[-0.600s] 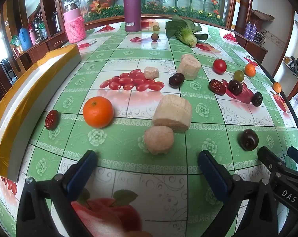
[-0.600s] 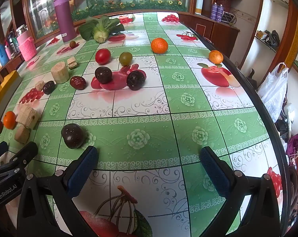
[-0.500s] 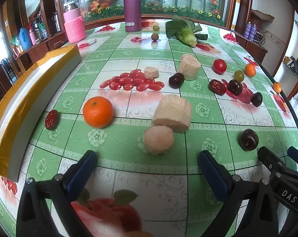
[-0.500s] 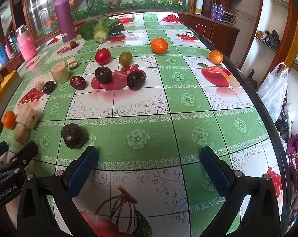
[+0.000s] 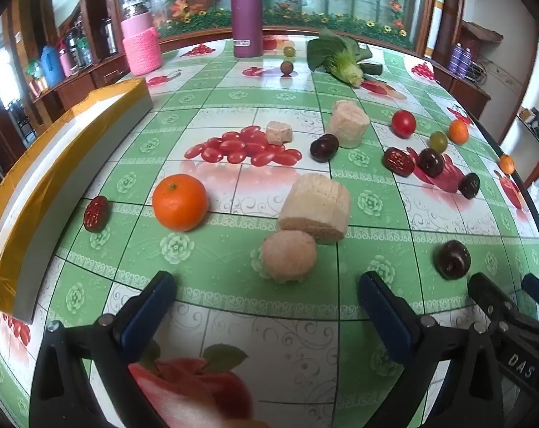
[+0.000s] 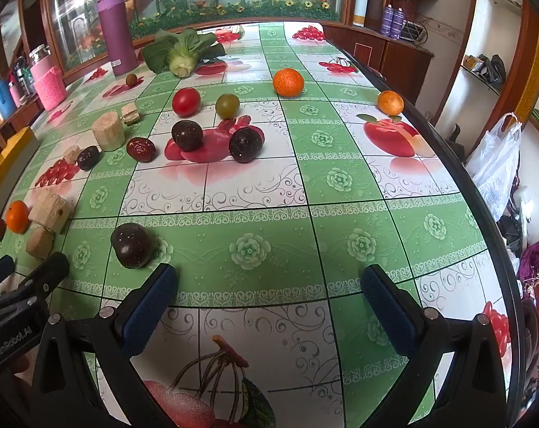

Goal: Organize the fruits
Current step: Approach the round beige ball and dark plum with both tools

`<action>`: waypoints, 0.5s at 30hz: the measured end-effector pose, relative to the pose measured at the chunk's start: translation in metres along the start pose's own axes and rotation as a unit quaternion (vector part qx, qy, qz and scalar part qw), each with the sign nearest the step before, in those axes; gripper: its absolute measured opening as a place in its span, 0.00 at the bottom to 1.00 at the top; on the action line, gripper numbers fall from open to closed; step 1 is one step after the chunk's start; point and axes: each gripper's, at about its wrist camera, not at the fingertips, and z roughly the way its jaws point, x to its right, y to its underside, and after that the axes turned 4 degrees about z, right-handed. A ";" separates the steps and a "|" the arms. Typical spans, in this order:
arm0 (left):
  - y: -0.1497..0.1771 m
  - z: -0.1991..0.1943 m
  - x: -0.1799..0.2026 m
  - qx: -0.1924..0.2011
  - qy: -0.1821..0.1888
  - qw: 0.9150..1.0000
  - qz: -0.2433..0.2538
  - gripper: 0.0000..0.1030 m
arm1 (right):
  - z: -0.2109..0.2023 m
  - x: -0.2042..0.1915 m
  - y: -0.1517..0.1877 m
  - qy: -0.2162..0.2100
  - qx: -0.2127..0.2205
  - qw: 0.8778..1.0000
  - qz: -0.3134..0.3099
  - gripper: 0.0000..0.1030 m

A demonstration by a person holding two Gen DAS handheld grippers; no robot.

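Observation:
Fruits lie scattered on a green-and-white tablecloth. In the left wrist view an orange (image 5: 179,202) and a red date (image 5: 95,213) lie front left, and a dark plum (image 5: 453,260) front right. My left gripper (image 5: 266,290) is open and empty, just short of a beige round chunk (image 5: 289,256). In the right wrist view my right gripper (image 6: 268,285) is open and empty, with a dark plum (image 6: 131,245) just beyond its left finger. Two dark plums (image 6: 245,144), a red tomato (image 6: 186,101), a green fruit (image 6: 227,105) and two oranges (image 6: 287,82) lie farther back.
A gold-edged tray (image 5: 48,178) lies along the table's left side. Beige cylinders (image 5: 316,207) sit mid-table. A purple bottle (image 5: 247,10), a pink jar (image 5: 141,48) and a leafy cabbage (image 5: 341,59) stand at the back. The table edge (image 6: 458,178) runs down the right.

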 end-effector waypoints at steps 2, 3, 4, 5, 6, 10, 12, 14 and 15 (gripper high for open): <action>0.002 -0.001 -0.001 0.000 0.000 1.000 0.000 1.00 | 0.000 0.000 0.000 0.000 0.000 1.000 0.001 1.00; 0.003 -0.001 -0.001 -0.001 0.001 1.000 0.001 1.00 | 0.000 0.000 0.000 0.000 -0.001 1.000 0.000 1.00; 0.002 0.000 0.000 -0.002 0.002 1.000 0.003 1.00 | 0.000 0.000 -0.001 0.001 -0.003 1.000 -0.002 1.00; 0.001 0.002 0.001 -0.004 -0.001 1.000 0.004 1.00 | 0.000 -0.001 -0.002 0.001 -0.007 1.000 -0.005 1.00; 0.000 0.002 -0.001 -0.005 -0.005 1.000 0.002 1.00 | 0.000 -0.001 -0.002 0.000 -0.011 1.000 -0.008 1.00; 0.002 -0.003 -0.017 -0.002 -0.034 0.999 0.000 1.00 | -0.002 -0.009 -0.003 -0.007 -0.028 0.999 -0.020 1.00; 0.002 -0.010 -0.026 0.007 -0.040 0.999 0.004 1.00 | -0.005 -0.009 -0.003 -0.017 -0.032 0.999 -0.019 1.00; 0.001 -0.017 -0.036 0.010 -0.041 0.999 0.003 1.00 | -0.015 -0.011 -0.003 -0.026 -0.022 0.999 -0.014 1.00; 0.001 -0.020 -0.041 0.011 -0.041 0.999 0.000 1.00 | -0.020 -0.013 -0.002 -0.026 -0.017 0.999 -0.013 1.00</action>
